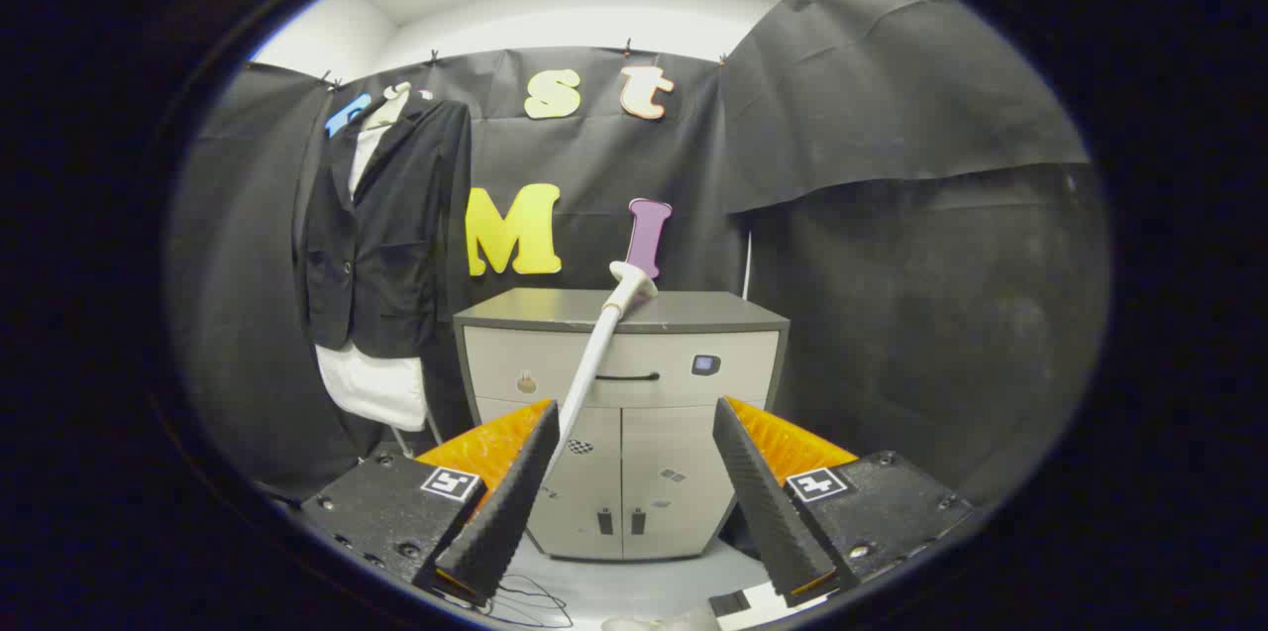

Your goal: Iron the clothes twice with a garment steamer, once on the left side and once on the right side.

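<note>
A black jacket [381,235] over a white shirt [374,385] hangs on a stand against the booth wall, beyond and left of my fingers. The white garment steamer [594,354] is a long slanted wand. Its head [631,282] reaches the top of a grey cabinet, and its lower end disappears behind my left finger [510,492]. My gripper [634,410] is open, its fingers wide apart. Nothing is pressed between them. I cannot tell whether the wand touches the left finger.
The grey cabinet [684,309] with a drawer and two doors stands straight ahead, between and beyond the fingers. Thin black cables [530,601] lie on the pale floor below the left finger. Black cloth walls close in on both sides.
</note>
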Motion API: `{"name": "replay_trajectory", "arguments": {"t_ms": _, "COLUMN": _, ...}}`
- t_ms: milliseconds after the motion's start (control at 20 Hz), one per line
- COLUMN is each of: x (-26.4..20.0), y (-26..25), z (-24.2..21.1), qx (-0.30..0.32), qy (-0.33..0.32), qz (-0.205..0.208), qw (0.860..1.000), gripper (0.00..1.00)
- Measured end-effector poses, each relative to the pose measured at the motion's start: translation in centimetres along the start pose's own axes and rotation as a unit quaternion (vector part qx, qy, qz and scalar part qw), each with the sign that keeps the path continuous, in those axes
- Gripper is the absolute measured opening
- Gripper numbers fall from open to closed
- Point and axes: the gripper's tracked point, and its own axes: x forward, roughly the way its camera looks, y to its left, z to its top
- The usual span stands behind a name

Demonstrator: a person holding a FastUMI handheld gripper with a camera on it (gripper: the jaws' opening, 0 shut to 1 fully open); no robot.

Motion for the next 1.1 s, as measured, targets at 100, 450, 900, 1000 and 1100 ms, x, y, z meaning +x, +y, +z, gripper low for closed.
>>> {"name": "replay_trajectory", "arguments": {"t_ms": 100, "x": -0.3, "y": 0.2, "z": 0.2, "qx": -0.001, "qy": 0.001, "qz": -0.002, "qw": 1.000, "gripper": 0.98}}
{"name": "replay_trajectory", "arguments": {"t_ms": 450, "x": -0.5, "y": 1.3, "z": 0.3, "qx": -0.003, "qy": 0.004, "qz": -0.006, "qw": 1.000, "gripper": 0.97}}
{"name": "replay_trajectory", "arguments": {"t_ms": 900, "x": -0.5, "y": 3.1, "z": 0.3, "qx": 0.006, "qy": 0.008, "qz": -0.008, "qw": 1.000, "gripper": 0.98}}
{"name": "replay_trajectory", "arguments": {"t_ms": 1000, "x": -0.1, "y": 3.0, "z": 0.8, "qx": 0.011, "qy": 0.007, "qz": -0.014, "qw": 1.000, "gripper": 0.98}}
{"name": "replay_trajectory", "arguments": {"t_ms": 1100, "x": 0.5, "y": 2.9, "z": 1.7, "qx": 0.008, "qy": 0.005, "qz": -0.019, "qw": 1.000, "gripper": 0.98}}
